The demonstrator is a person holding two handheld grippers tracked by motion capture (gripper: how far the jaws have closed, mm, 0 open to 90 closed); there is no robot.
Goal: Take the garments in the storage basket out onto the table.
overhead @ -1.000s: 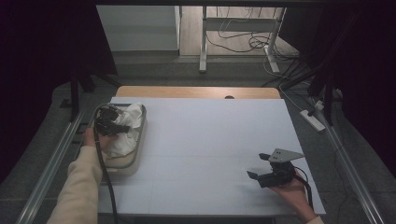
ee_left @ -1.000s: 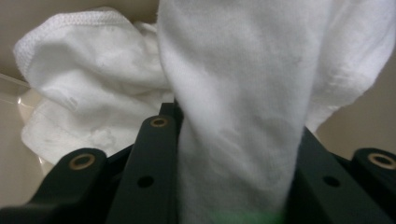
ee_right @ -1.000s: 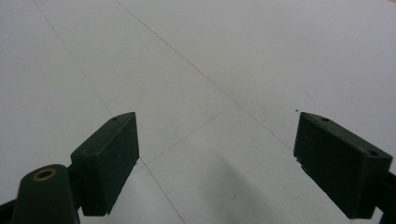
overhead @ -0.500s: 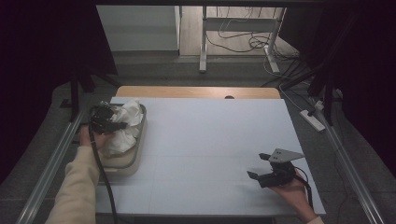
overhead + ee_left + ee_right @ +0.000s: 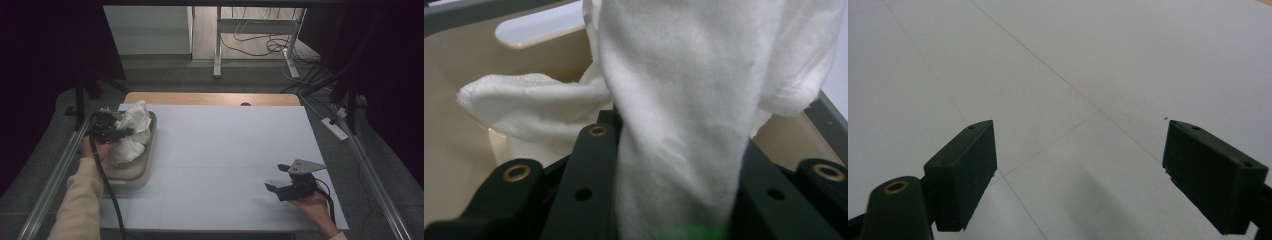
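one white cloth [image 5: 131, 131], one beige tub [image 5: 142, 172], two hand-held grippers.

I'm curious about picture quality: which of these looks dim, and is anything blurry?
High view: dim, with dark surroundings around the pale table. Left gripper view: the white cloth is close and soft, with a green glow at the bottom. Right gripper view: a faint shadow lies between the jaws.

The right gripper [image 5: 1078, 185] hangs over the white table [image 5: 1058, 65], its two black jaws standing wide apart with nothing between them. Thin seam lines cross the table ahead of the jaws, meeting between them. A tiny dark speck lies on the table just above the right-hand jaw.
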